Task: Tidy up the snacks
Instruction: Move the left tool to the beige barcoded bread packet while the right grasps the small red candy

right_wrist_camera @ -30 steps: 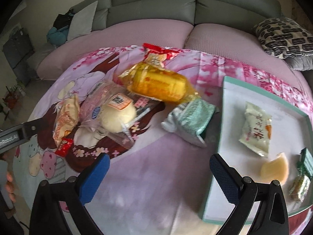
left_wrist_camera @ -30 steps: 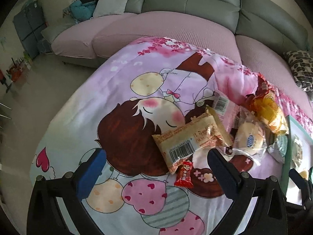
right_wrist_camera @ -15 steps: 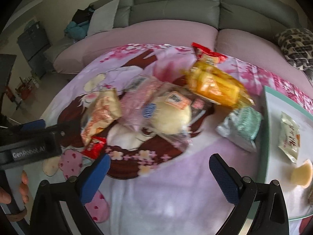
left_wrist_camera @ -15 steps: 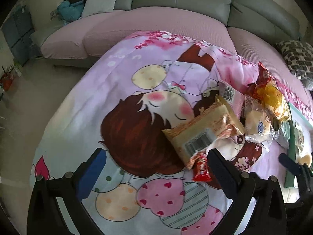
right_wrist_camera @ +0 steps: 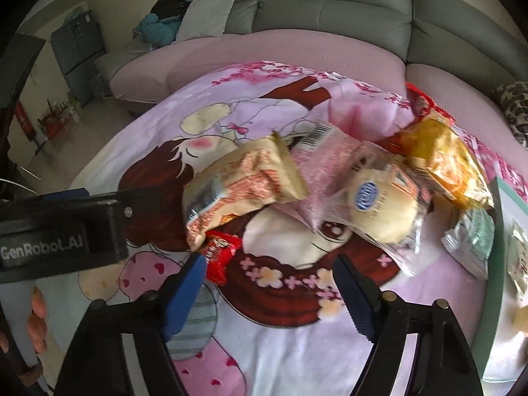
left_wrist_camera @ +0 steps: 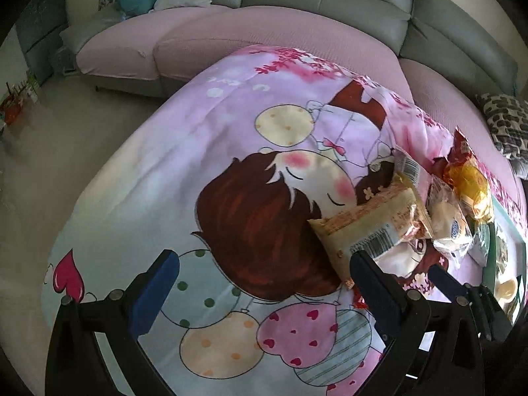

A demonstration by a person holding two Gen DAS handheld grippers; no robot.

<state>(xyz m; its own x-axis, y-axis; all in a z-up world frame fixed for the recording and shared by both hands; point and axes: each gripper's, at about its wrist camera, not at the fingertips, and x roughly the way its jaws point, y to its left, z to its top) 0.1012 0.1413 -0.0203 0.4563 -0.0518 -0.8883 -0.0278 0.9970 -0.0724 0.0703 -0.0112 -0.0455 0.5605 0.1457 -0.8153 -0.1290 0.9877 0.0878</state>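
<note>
Snacks lie in a heap on the cartoon-print cloth. Seen from the right wrist: a small red candy pack (right_wrist_camera: 221,252), a beige barcoded pack (right_wrist_camera: 244,188), a bun in clear wrap (right_wrist_camera: 379,211), a pink pack (right_wrist_camera: 330,165), a yellow pack (right_wrist_camera: 442,158) and a silver-green pack (right_wrist_camera: 472,246). My right gripper (right_wrist_camera: 269,264) hovers low over the cloth with its jaws closing. The red pack lies just ahead of its left fingertip, and only cloth is between the pads. My left gripper (left_wrist_camera: 262,264) is open over bare cloth, its right finger beside the beige pack (left_wrist_camera: 369,227).
A green-rimmed tray (right_wrist_camera: 498,231) with several small snacks sits at the right edge. A pink-covered grey sofa (right_wrist_camera: 330,16) curves behind the table. The left gripper's body (right_wrist_camera: 62,231) and a person's fingers (right_wrist_camera: 36,313) are at the left of the right wrist view.
My right gripper has swung left from the tray side to the red and beige packs, and its jaws have narrowed. The left gripper drifted left, so the snacks now sit further right in its view.
</note>
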